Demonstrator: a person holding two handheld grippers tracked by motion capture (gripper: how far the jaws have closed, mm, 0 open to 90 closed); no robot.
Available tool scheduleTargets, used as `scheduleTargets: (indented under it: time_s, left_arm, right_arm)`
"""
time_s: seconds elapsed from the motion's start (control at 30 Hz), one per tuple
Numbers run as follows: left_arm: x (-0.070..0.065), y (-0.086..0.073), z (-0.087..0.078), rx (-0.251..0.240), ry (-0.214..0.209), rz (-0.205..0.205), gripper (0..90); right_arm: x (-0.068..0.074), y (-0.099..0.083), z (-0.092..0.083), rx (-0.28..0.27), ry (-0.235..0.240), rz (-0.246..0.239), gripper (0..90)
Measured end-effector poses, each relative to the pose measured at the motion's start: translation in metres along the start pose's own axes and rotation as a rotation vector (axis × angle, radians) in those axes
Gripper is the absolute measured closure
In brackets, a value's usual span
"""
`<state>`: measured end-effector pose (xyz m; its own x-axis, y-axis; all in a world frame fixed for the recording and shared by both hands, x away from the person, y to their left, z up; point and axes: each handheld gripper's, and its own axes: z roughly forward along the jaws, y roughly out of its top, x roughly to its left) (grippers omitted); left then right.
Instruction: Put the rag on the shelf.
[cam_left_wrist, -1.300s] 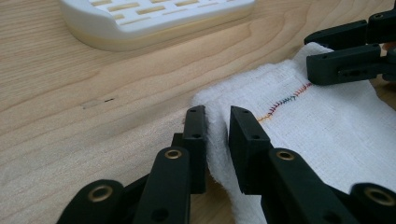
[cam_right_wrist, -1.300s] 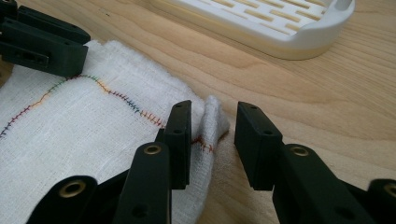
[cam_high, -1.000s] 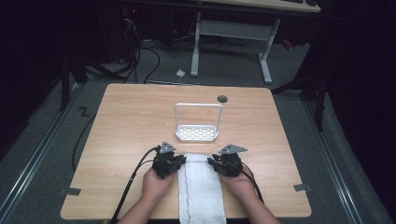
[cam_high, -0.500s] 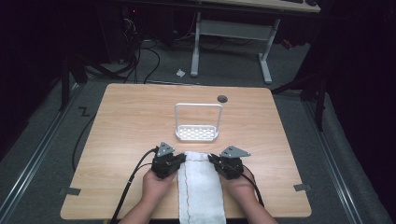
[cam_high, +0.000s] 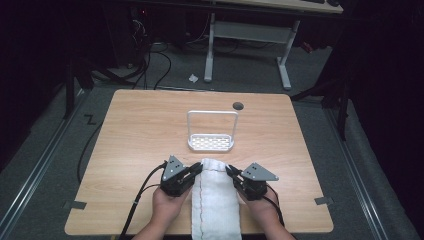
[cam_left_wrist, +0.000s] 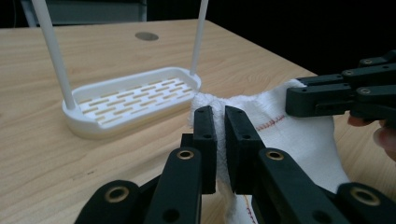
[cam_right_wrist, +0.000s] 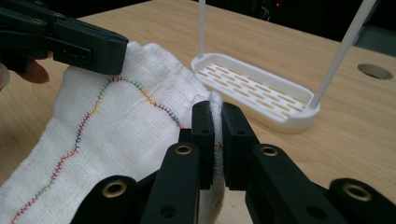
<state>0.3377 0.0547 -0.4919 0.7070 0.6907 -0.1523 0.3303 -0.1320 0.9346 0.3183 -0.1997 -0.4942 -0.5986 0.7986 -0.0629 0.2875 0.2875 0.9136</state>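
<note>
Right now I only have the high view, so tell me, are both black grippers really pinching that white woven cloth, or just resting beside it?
Observer: Pinching. In the left gripper view the left gripper has its jaws closed on a bunched corner of the white woven cloth.
Operator: And the right one?
Observer: The right gripper clamps the other far corner, with cloth squeezed between its pads.
Operator: Any marking on the cloth?
Observer: A wavy line of multicoloured stitching runs along it.
Operator: What about the white plastic rack?
Observer: The white plastic rack has a slotted base, nothing in it, and stands apart from the cloth.
</note>
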Motion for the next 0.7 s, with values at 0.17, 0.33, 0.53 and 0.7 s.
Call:
scheduleTargets:
  time_s: [0.17, 0.33, 0.53, 0.7]
  left_arm:
    - [-0.004, 0.007, -0.003, -0.020, 0.002, 0.029, 83.9]
    - [-0.008, 0.018, -0.007, -0.054, 0.001, 0.031, 83.9]
    - [-0.018, 0.033, -0.020, -0.134, 0.014, 0.061, 84.0]
    - [-0.025, 0.046, -0.029, -0.197, 0.014, 0.079, 84.0]
  right_arm:
    - [0.001, 0.009, 0.002, -0.022, -0.005, -0.007, 85.5]
    - [-0.001, 0.018, -0.002, -0.058, -0.019, -0.005, 85.5]
    - [-0.002, 0.030, -0.016, -0.136, -0.048, -0.010, 85.5]
    - [-0.001, 0.044, -0.031, -0.209, -0.060, -0.010, 85.5]
